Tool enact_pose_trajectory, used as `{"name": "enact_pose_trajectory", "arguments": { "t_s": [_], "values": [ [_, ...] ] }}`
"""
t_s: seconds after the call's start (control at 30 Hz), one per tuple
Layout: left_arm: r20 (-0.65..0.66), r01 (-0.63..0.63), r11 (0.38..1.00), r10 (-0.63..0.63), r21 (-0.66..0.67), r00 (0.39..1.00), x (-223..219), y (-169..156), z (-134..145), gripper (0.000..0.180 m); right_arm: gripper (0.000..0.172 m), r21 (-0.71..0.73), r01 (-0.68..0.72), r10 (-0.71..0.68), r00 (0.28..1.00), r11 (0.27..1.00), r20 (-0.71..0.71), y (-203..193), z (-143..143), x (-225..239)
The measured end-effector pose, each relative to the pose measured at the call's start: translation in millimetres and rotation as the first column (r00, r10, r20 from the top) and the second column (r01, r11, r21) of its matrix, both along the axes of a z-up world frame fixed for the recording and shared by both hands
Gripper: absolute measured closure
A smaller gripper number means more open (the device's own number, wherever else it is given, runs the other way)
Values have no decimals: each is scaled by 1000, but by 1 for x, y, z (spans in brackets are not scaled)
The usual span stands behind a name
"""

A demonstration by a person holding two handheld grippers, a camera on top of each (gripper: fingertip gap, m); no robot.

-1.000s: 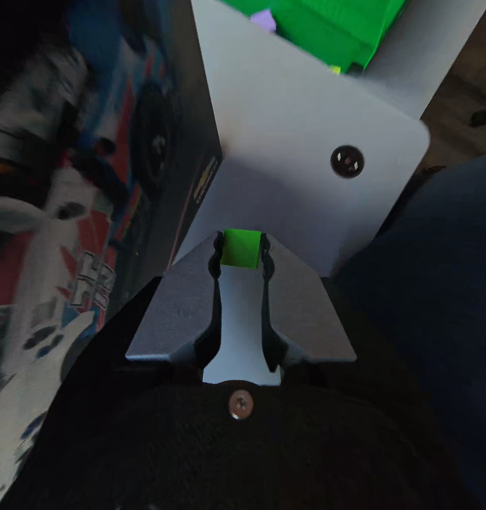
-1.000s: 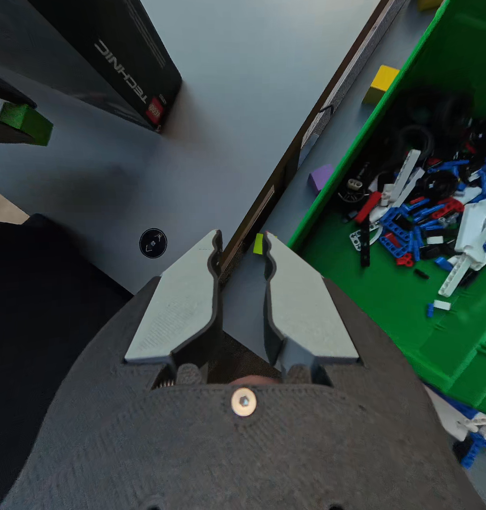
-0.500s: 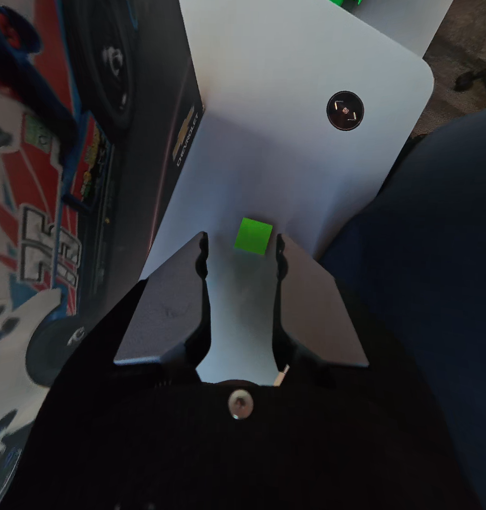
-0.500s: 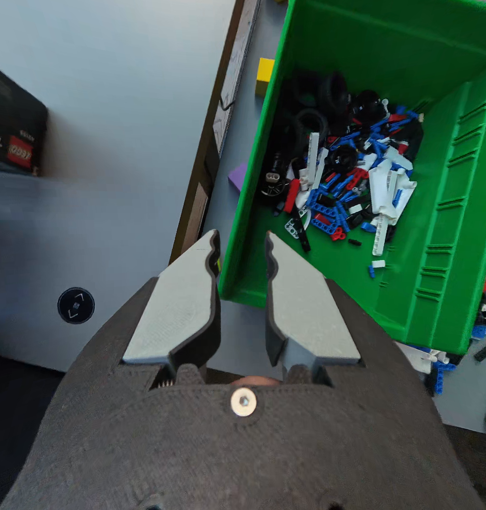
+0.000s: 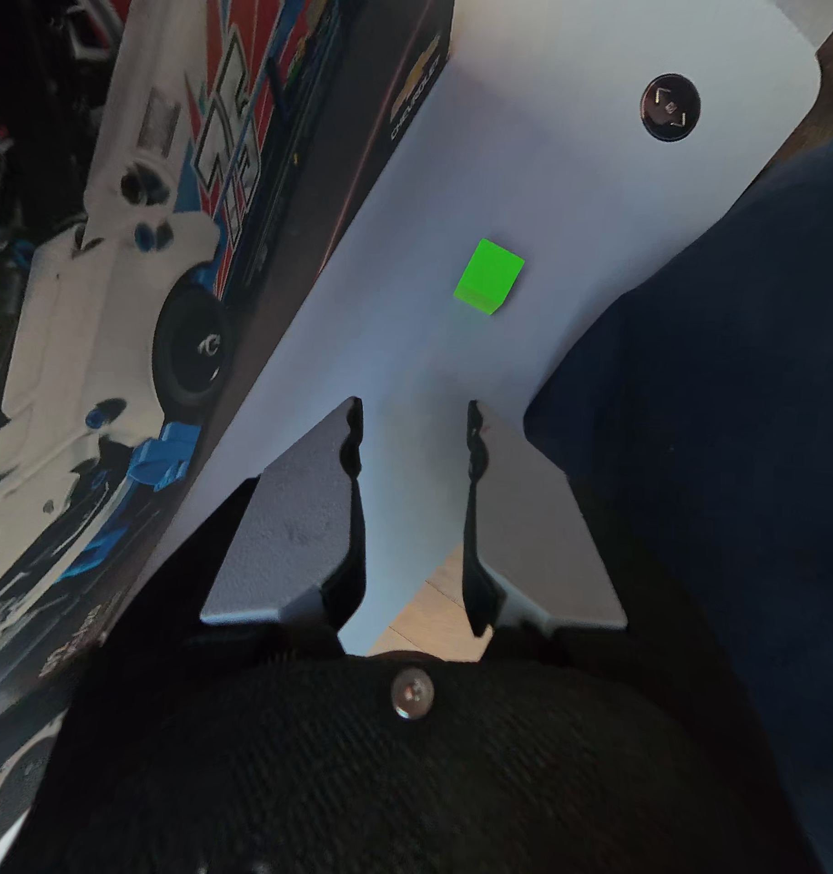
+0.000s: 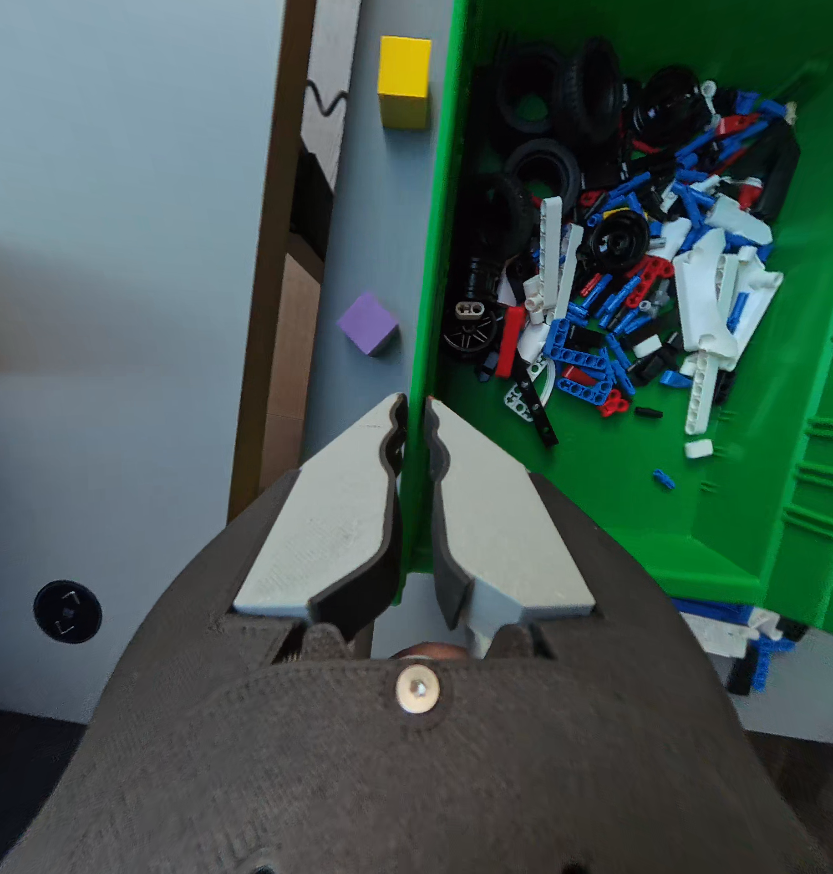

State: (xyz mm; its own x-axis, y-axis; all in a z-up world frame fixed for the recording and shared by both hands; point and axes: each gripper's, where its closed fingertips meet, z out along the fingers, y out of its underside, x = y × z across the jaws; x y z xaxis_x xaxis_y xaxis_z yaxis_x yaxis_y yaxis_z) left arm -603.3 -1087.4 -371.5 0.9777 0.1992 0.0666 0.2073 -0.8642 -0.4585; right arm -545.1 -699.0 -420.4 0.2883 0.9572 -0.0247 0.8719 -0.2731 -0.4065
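Note:
In the left wrist view my left gripper (image 5: 412, 406) is open and empty. A bright green cube (image 5: 489, 276) lies on the pale grey table (image 5: 570, 179) a little ahead of the fingertips, clear of them. In the right wrist view my right gripper (image 6: 415, 402) is shut on the left wall of a green bin (image 6: 436, 236), with one pad on each side of the thin wall. The bin holds several loose building parts and black tyres (image 6: 618, 284).
A large printed box with a race car picture (image 5: 216, 189) stands left of the green cube. A person's dark blue clothing (image 5: 712, 378) is at the right. A purple cube (image 6: 368, 322) and a yellow cube (image 6: 403, 80) lie left of the bin. A brown gap (image 6: 282, 284) divides two tabletops. Tip to tip, the grippers are about 40 cm apart. The right gripper is farther from the bright green cube (image 5: 489, 276), some 30 cm, than the left, some 8 cm.
My left gripper opened, let go of the green cube and drew back from it. My right gripper swung over to the green bin and closed on its left wall.

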Motion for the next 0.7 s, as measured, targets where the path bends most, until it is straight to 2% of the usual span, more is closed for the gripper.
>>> {"name": "enact_pose_trajectory", "arguments": {
  "t_s": [0.13, 0.23, 0.43, 0.6, 0.7],
  "values": [
    [29, -26, 1000, 25, 2, 999, 5, -5, -7, 139, 168, -41, 100, -100, 995, 994, -14, 21, 0, 9],
    [49, -17, 1000, 17, -7, 999, 12, -7, -12, 140, 168, -3, 147, -147, 989, 989, -11, 31, -1, 15],
    [53, 9, 1000, -9, -6, 999, 15, -7, -11, 144, 166, -14, 291, -291, 954, 957, -70, 35, 0, 17],
    [60, 17, 1000, -17, 0, 998, 15, -8, -9, 144, 165, -41, 308, -310, 945, 951, -108, 33, 2, 14],
    [67, 26, 1000, -26, 1, 997, 16, -11, -8, 144, 164, -65, 272, -279, 927, 960, -249, 34, 24, 11]
  ]
}}
